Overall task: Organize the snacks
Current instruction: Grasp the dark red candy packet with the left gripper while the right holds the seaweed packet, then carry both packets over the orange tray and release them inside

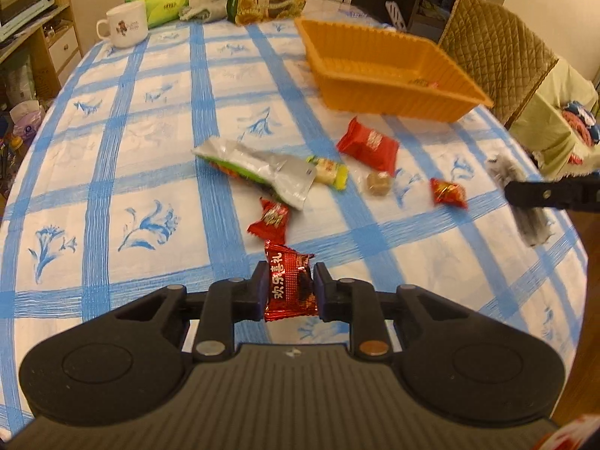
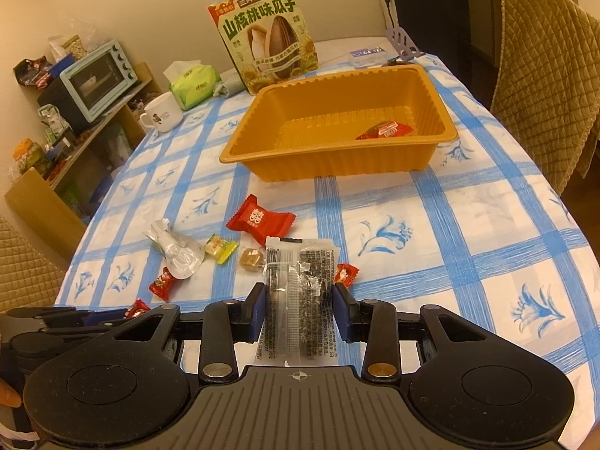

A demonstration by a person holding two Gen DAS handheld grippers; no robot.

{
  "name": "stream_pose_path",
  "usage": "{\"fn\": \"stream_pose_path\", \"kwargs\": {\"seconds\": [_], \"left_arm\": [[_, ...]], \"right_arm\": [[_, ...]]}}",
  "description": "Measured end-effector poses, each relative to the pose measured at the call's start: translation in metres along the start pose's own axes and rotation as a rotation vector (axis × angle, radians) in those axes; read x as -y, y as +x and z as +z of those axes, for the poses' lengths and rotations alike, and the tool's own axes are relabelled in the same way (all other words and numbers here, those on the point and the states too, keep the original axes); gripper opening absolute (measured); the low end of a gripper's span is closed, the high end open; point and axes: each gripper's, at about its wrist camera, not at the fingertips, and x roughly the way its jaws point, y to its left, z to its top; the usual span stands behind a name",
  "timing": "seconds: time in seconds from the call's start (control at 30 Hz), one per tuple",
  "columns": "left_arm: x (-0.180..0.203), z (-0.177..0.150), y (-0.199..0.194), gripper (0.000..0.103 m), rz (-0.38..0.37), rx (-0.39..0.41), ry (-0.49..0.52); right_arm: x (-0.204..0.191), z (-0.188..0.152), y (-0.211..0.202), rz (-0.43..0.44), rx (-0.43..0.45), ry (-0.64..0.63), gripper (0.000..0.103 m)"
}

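My left gripper (image 1: 288,288) is shut on a shiny red candy (image 1: 288,285) and holds it just above the tablecloth. My right gripper (image 2: 300,309) is shut on a clear packet with black print (image 2: 300,292); in the left wrist view it shows at the right edge as a blurred grey packet (image 1: 525,202). An orange tray (image 2: 435,90) stands further back with one red snack (image 2: 386,130) inside. Loose on the cloth lie a large red candy (image 2: 258,219), a silver bag (image 2: 176,251), a yellow-green sweet (image 2: 220,248), a brown sweet (image 2: 252,258) and small red candies (image 1: 272,219).
A sunflower-seed bag (image 2: 268,37), a white mug (image 2: 163,112) and a green tissue pack (image 2: 195,84) stand at the table's far end. A quilted chair (image 2: 543,75) is on the right. A shelf with a blue oven (image 2: 97,78) stands left.
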Motion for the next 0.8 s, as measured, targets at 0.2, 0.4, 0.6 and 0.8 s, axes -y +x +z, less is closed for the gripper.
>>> {"fn": "stream_pose_path", "kwargs": {"seconds": [0.2,0.4,0.6,0.8], "left_arm": [[0.019,0.020,-0.019,0.022,-0.026,0.062,0.008],[0.043,0.051,-0.021,0.022,-0.054,0.114,0.035],[0.064,0.093,-0.008,0.022,-0.069,0.162,0.068],[0.080,0.141,0.017,0.022,-0.063,0.188,0.102]], "right_arm": [[0.010,0.007,-0.006,0.015,0.004,-0.010,0.038],[0.021,0.026,-0.007,0.034,0.029,-0.029,0.038],[0.036,0.060,0.000,0.062,0.064,-0.032,0.038],[0.049,0.104,0.021,0.070,0.087,-0.062,0.038]]}}
